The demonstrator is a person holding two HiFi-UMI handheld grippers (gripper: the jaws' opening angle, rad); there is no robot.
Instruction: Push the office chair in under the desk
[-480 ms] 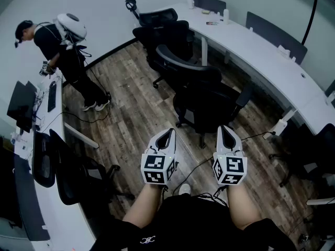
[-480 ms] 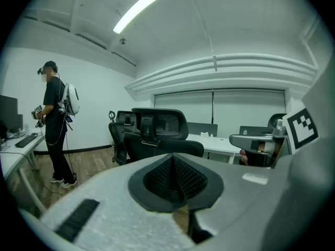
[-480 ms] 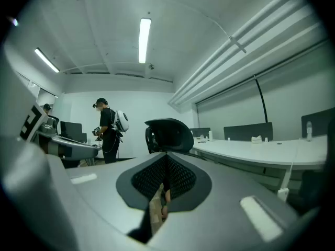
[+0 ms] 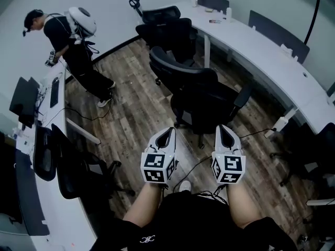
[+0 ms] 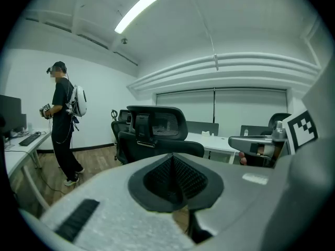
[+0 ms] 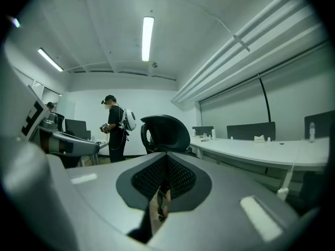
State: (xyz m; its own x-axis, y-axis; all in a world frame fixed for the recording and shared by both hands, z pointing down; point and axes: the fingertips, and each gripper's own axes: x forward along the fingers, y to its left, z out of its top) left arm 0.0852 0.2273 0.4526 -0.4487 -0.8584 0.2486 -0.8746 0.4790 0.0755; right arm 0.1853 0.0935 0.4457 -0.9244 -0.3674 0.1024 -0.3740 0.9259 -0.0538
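Note:
A black office chair [image 4: 201, 101] stands out on the wood floor, a short way from the long curved white desk [image 4: 272, 67]; its headrest [image 4: 180, 66] faces me. The same chair [image 5: 154, 135] fills the middle of the left gripper view, and its headrest [image 6: 163, 132] shows in the right gripper view. My left gripper [image 4: 164, 134] and right gripper [image 4: 225, 130] are held side by side just short of the chair, not touching it. Both are shut with nothing between the jaws.
Two more black chairs [image 4: 170, 30] stand farther along the desk. A person [image 4: 73, 46] with a white backpack stands at the left desk [image 4: 42, 156], which carries monitors and a keyboard. Another black chair [image 4: 78, 177] sits at that desk. Cables lie on the floor near my feet.
The view has shifted slightly. The person at the left has stepped a little to the right. My grippers keep their place before the chair.

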